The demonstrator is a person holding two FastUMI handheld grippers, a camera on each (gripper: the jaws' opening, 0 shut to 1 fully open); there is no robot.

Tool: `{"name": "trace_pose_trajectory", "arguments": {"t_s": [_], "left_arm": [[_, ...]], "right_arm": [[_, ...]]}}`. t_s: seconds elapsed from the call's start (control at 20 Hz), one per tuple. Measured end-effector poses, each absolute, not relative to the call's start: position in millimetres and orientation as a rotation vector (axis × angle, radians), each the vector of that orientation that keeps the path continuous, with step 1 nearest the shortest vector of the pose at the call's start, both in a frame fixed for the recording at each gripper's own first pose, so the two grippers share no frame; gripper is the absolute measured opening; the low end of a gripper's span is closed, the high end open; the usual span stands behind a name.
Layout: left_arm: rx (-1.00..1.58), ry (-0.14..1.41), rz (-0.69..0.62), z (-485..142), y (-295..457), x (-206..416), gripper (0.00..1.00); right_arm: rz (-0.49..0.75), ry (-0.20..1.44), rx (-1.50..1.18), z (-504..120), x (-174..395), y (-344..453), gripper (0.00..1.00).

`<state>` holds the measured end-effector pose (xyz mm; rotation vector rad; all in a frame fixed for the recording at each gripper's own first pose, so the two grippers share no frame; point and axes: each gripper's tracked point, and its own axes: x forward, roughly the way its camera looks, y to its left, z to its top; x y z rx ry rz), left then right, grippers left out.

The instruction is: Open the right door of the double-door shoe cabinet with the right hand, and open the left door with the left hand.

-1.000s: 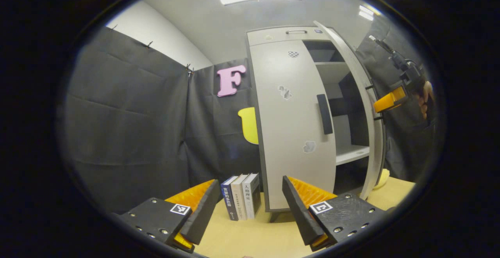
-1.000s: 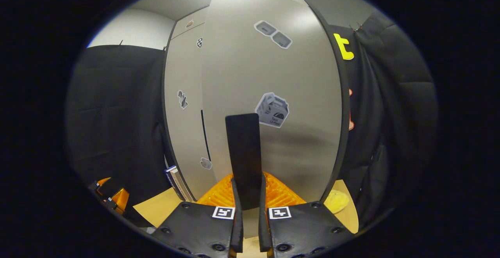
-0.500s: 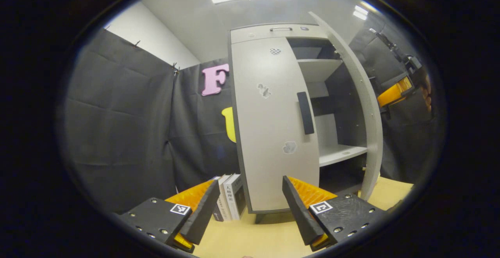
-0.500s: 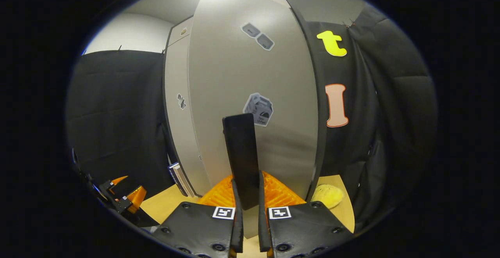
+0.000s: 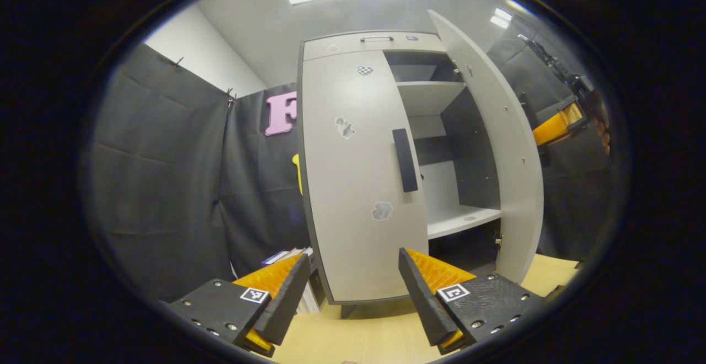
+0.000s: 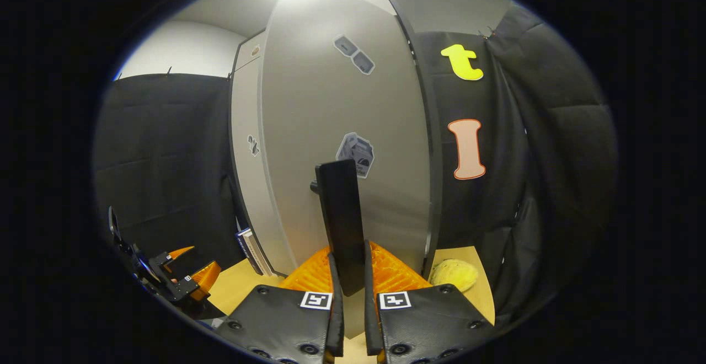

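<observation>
While the right gripper [image 6: 349,289] was clamped on the right handle [image 6: 339,215], the left handle [image 5: 405,160], upright, was seen straight ahead of the open left gripper [image 5: 353,292].

1. The left gripper [image 5: 353,292] hangs level with its jaws spread wide and nothing between them.
2. The right gripper [image 6: 349,298] has its fingers closed to a narrow gap, clamped on the right door handle [image 6: 339,215].
3. A hand [image 5: 602,127] holds the right gripper from behind.

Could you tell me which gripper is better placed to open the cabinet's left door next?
Left. The left gripper is open, facing the shut left door and its handle. The right gripper is clamped on the right door's handle.
</observation>
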<state>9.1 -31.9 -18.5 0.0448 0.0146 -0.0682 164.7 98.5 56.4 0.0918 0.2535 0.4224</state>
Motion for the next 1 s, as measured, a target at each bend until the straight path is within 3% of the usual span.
{"name": "trace_pose_trajectory", "arguments": {"t_s": [0.6,1.0], "left_arm": [[0.029,0.017,-0.100,-18.3,-59.3,5.1,0.95],[0.043,0.018,-0.134,-14.2,-82.7,1.2,0.94]], "right_arm": [[0.372,0.225,0.078,57.7,166.7,82.1,0.17],[0.215,0.199,0.042,56.4,176.3,34.1,0.16]]}}
